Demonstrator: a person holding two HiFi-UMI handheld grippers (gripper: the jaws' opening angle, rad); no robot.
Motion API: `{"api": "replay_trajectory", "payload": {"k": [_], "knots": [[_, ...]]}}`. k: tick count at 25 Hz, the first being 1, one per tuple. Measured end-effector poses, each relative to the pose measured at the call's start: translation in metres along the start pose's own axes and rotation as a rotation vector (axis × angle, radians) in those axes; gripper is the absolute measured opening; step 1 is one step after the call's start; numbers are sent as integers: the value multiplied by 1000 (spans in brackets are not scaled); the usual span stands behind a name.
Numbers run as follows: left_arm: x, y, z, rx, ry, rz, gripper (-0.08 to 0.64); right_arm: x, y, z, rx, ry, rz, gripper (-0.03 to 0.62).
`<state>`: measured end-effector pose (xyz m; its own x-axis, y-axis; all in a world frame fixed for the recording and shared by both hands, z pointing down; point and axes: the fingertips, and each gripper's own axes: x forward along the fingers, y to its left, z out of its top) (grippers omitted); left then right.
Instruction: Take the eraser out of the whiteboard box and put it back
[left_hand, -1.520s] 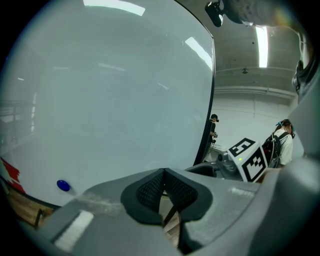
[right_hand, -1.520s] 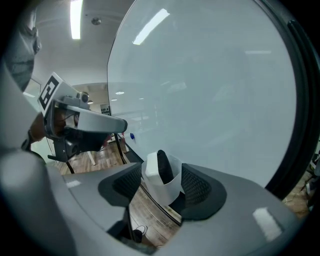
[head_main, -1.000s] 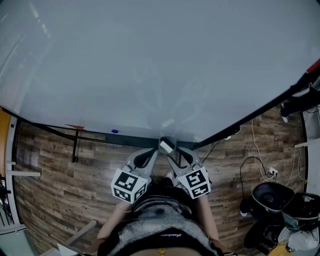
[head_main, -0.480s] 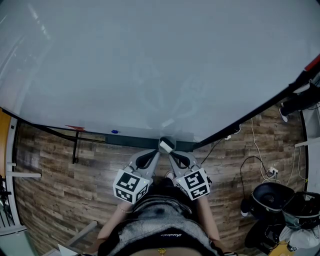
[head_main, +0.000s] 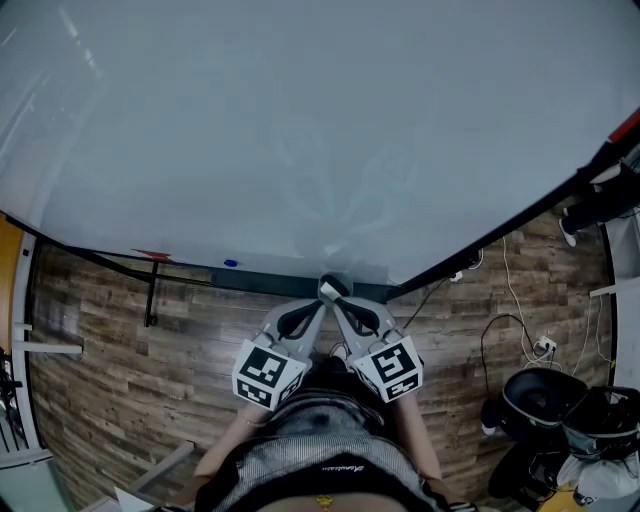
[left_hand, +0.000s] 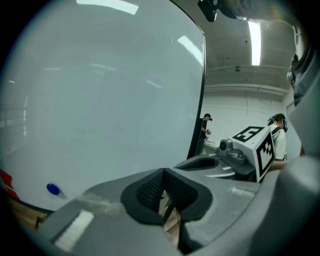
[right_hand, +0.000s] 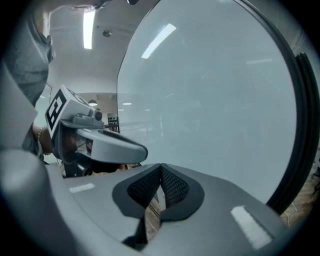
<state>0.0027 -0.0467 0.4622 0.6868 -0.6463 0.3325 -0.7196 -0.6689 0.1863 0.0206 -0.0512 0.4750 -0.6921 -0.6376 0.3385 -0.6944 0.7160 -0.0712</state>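
Pads (left_hand: 150, 188) of left gripper (left_hand: 163, 173) pressed together at their tips, nothing clamped, only a sliver of wooden floor (left_hand: 170, 220) seen through the gap beneath them. Same on right gripper (right_hand: 160, 168): jaws closed, pads (right_hand: 173, 186) meeting at the top, nothing between. Eraser (head_main: 333, 288) visible from the head view alone, a small pale block just beyond both sets of closed jaws, right where the two tips converge, at the dark tray (head_main: 270, 279) along the lower edge of the whiteboard (head_main: 300, 130); contact with either tip impossible to tell. Ahead of and above both jaws, the board's pale surface, filling most of each gripper view. To the right of the left jaws, the right gripper's marker cube (left_hand: 259, 145); to the left of the right jaws, the left gripper's grey body. Low and far left of the left jaws, blue dot (left_hand: 52, 189) on the board, red patch (left_hand: 4, 180) further left at the picture's rim. Right of the left jaws, past the board's dark edge, person (left_hand: 204, 130) standing in a white-walled room, second person (left_hand: 278, 132) behind the cube
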Motion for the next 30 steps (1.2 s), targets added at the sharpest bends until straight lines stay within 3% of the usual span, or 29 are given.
{"api": "replay_trajectory", "payload": {"k": [5,11,16,30], "knots": [[2,-2,8,68,-1,12,2,-7,-1,27,-27,-75,-17,2],[-4,-8,37,115,-60,19,2,-24,-3,70,-70,-181,-74,2],[-9,-9,65,71,-127,37,2,-31,-5,98,-80,-255,-96,2],[-28,-8,110,103,-251,104,2,-42,-2,134,-78,-342,-93,2]]}}
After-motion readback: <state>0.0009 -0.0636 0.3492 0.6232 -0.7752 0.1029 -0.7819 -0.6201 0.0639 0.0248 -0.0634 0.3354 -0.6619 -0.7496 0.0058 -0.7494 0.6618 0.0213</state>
